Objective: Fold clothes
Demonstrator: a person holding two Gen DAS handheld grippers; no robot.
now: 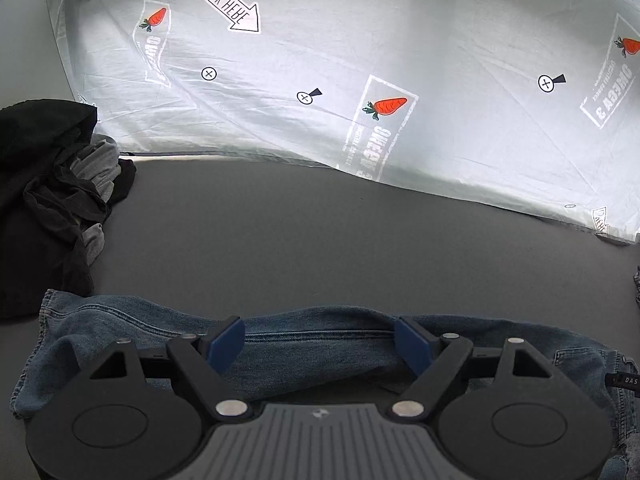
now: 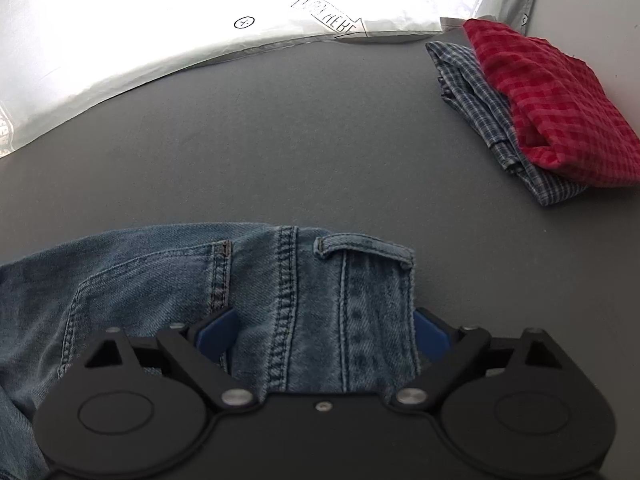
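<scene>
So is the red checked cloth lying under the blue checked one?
No, the red checked cloth lies on top of the blue checked cloth, covering most of it on the grey table.

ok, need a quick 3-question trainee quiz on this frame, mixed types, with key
1. True or false: the red checked cloth lies on top of the blue checked shirt.
2. Which garment lies between the open jaws of both the left gripper and the right gripper? A) a black sweater B) the jeans C) a white towel
3. Fill in: in the left wrist view, the heap of dark clothes sits at the ____ edge of the grey table.

Key: 1 true; 2 B; 3 left
</scene>
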